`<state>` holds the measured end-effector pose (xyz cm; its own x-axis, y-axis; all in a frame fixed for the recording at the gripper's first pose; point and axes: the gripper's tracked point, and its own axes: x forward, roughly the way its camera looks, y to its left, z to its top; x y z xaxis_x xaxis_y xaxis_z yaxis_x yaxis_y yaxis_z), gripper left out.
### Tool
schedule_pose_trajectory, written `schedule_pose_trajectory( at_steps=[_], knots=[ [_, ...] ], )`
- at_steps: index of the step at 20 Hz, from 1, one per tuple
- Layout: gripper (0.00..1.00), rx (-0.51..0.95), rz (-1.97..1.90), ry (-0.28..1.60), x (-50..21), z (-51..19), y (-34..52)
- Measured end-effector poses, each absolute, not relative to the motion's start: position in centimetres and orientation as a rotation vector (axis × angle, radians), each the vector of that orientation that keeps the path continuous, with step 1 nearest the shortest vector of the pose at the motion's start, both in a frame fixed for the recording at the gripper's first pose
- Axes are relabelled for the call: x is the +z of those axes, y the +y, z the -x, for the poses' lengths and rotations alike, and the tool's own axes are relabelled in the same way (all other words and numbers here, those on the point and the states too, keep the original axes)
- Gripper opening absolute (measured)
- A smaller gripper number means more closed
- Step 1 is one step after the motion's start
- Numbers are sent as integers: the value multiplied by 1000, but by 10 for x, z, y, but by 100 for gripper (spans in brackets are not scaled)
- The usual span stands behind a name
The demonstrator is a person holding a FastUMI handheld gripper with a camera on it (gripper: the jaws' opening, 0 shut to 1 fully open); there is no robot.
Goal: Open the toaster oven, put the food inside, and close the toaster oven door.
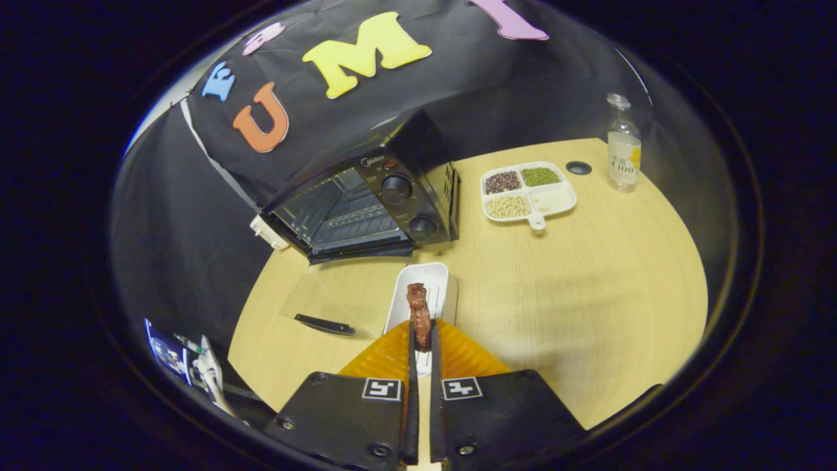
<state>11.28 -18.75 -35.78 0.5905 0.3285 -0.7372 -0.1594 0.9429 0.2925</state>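
The tool (pixel 422 340) pinches a strip of meat (pixel 419 314) between its two fingers, holding it upright over a white tray (pixel 439 278) on the wooden counter (pixel 588 294). Beyond the tray sits the toaster oven (pixel 366 203), its glass door (pixel 320 304) folded down flat onto the counter, handle (pixel 325 324) toward the tool, the rack inside visible. To the oven's right lies a divided dish (pixel 528 193) of beans and grains, and past it stands a clear bottle (pixel 623 147).
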Motion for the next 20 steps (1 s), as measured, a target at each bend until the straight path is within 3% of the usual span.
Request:
schedule_pose_trajectory(
  at_steps=[11, 20],
  knots=[
    [9, 323, 90, 644, -274, -75, -105],
    [9, 344, 68, 503, -279, -93, 1]
  ],
)
